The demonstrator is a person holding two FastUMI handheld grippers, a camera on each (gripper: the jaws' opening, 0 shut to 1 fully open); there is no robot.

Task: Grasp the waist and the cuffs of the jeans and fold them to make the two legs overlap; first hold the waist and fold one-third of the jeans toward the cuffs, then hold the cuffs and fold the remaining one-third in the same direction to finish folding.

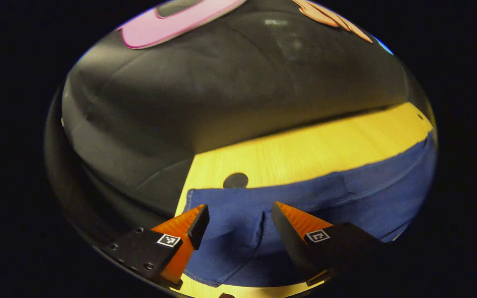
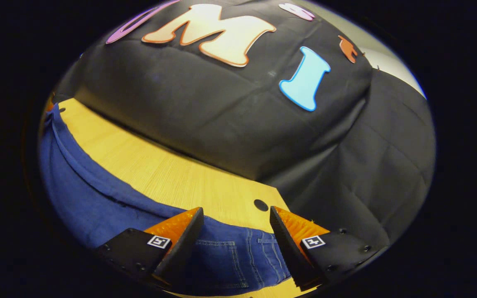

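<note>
Across the wooden table (image 1: 304, 149), the blue jeans (image 1: 346, 190) are lying flat, reaching toward 3 o'clock in the left gripper view. Left gripper (image 1: 240, 217) is hovering over the cuff end, jaws apart. Right gripper (image 2: 236, 219) is hovering over the waist and pocket stitching (image 2: 238, 252), jaws apart, a round table hole (image 2: 260, 204) sitting at 12 o'clock of its fingers

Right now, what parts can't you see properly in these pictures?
- Left gripper view: the jeans run off the right edge, so their far end is cut off.
- Left gripper view: the left tool has fingers that cover cloth beneath them.
- Right gripper view: the right tool hides part of the stitched end; whether a fold has been made is unclear.
- The table passes under the jeans.
</note>
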